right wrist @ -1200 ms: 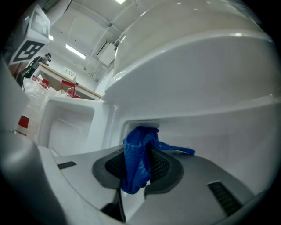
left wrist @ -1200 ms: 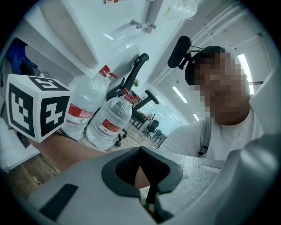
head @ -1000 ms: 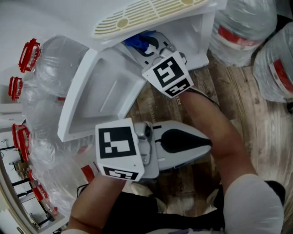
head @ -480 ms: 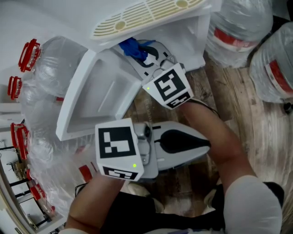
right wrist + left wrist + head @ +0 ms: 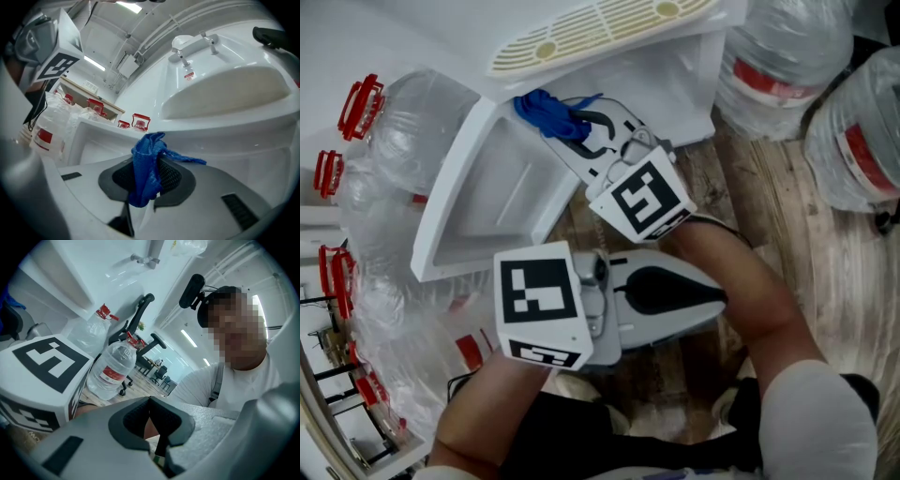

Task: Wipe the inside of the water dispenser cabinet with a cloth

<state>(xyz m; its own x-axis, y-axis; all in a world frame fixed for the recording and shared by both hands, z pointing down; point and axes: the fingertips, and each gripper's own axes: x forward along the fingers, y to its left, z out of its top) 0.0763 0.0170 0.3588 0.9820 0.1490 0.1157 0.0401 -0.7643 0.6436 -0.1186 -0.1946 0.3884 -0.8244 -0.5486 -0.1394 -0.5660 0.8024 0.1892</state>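
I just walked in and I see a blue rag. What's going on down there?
A person is cleaning a white water dispenser with two handheld grippers. The right gripper is shut on a blue cloth and holds it at the mouth of the open cabinet, beside the swung-open door. The left gripper is shut with nothing in it, held back near the person's body. Big water bottles sit on the floor nearby.

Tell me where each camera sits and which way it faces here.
Head view: on the person's head, steeply down on the open cabinet, both forearms, left tongs, right tongs.
Left gripper view: on the left tongs, aimed back at the person's torso; tongs shut, empty.
Right gripper view: on the right tongs, facing into the cabinet, clamping the blue cloth.
Shared: cloth, in head and right views.
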